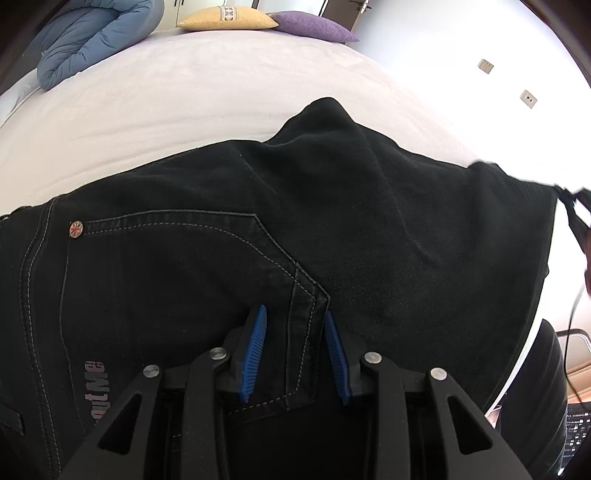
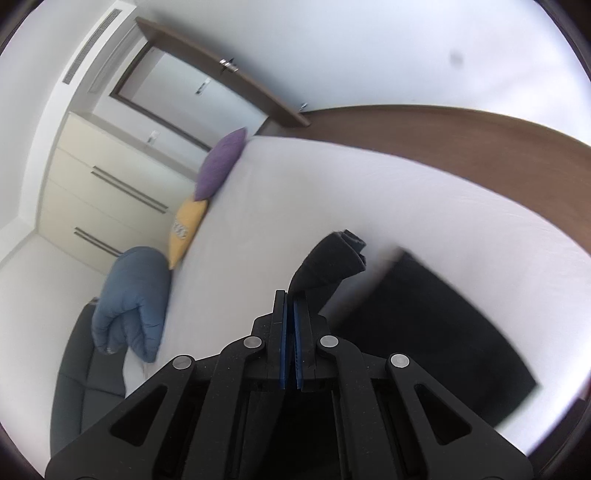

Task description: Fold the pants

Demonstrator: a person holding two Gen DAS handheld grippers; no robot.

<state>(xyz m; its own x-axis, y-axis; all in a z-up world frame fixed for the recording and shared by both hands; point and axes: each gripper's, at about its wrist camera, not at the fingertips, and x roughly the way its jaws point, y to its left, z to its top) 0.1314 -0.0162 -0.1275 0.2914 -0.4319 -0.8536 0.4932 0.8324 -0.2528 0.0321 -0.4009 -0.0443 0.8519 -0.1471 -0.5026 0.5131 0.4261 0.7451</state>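
Black jeans (image 1: pixel 258 229) lie spread on a white bed (image 1: pixel 184 92), back pocket up, with a small round rivet (image 1: pixel 76 229). My left gripper (image 1: pixel 294 317) hovers open over the pocket's corner seam, a blue pad (image 1: pixel 256 343) on each side of it. My right gripper (image 2: pixel 290 299) is shut on a bunched end of the black jeans (image 2: pixel 328 262) and holds it lifted above the bed; the rest of the jeans (image 2: pixel 436 325) lies flat to the right. The right gripper also shows at the left wrist view's right edge (image 1: pixel 576 206).
A blue folded duvet (image 1: pixel 92 40), a yellow pillow (image 1: pixel 225 18) and a purple pillow (image 1: pixel 314 26) lie at the bed's far end. A brown bed frame (image 2: pixel 480 140) borders the mattress. Drawers (image 2: pixel 103 199) and a dark sofa (image 2: pixel 85 376) stand beside the bed.
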